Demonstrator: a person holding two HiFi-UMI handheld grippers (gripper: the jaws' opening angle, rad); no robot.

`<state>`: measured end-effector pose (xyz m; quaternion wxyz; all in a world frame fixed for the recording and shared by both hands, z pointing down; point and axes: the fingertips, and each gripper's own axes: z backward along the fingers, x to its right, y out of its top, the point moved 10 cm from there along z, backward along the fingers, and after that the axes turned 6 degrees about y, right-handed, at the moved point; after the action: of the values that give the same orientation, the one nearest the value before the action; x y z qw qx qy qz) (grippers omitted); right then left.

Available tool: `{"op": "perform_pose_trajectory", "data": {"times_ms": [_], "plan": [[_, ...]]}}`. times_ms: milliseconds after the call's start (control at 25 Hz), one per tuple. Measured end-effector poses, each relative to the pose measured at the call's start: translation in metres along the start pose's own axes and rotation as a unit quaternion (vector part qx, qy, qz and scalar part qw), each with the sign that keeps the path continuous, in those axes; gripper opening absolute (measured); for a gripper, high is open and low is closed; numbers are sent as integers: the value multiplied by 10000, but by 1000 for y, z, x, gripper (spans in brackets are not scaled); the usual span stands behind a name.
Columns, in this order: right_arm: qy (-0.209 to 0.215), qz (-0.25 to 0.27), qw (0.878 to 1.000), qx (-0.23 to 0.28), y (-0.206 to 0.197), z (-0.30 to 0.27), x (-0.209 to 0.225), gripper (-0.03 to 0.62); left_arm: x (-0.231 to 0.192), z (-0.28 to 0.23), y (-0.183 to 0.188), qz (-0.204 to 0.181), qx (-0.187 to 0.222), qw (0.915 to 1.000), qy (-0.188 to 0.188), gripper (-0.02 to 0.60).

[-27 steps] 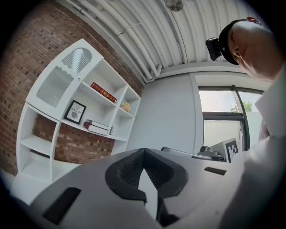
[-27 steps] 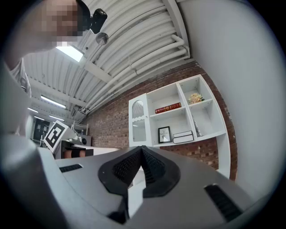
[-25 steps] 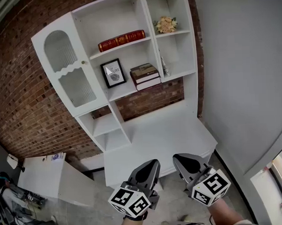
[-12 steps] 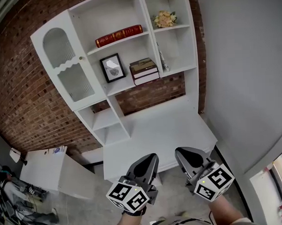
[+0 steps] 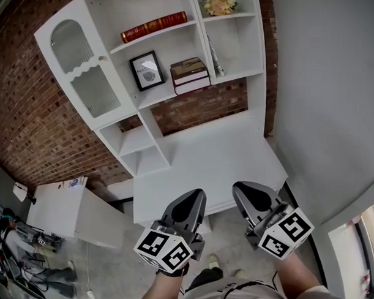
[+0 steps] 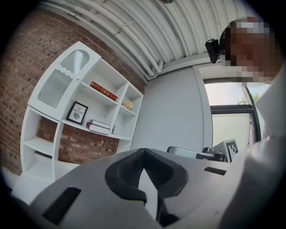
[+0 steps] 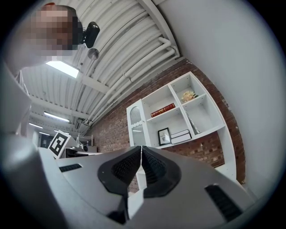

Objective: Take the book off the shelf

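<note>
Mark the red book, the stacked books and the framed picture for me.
red book (image 5: 154,27), head view, middle of its spine.
stacked books (image 5: 190,76), head view, middle of the stack.
framed picture (image 5: 147,70), head view, centre of the print.

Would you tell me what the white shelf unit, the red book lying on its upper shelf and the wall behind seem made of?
White shelf unit: likely painted wood or board, smooth, matte, evenly coloured.
Red book: hardcover, perhaps leather-look, with gilt marks along the spine.
Wall: bare reddish brick, rough, mortar lines visible.
</note>
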<state>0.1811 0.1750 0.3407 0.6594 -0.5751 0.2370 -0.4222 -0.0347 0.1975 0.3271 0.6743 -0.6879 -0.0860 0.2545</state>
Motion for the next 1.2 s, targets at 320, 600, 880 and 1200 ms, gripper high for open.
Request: {"op": "perform_pose_trajectory", "data": {"times_ms": [320, 600, 880, 1200], "plan": [[-84, -35, 9999, -66, -10, -22, 27, 18, -26, -32, -4, 92, 15, 9999, -85, 11], [-266, 23, 9995, -149, -17, -79, 68, 18, -86, -81, 4, 76, 28, 9999, -117, 12], [-607, 111, 9981, -87, -19, -156, 117, 18, -168, -147, 28, -218, 156, 9995, -165, 11], [-1048, 260, 9941, -44, -19, -223, 164, 18, -239, -211, 56, -658, 230, 9974, -175, 12]]}}
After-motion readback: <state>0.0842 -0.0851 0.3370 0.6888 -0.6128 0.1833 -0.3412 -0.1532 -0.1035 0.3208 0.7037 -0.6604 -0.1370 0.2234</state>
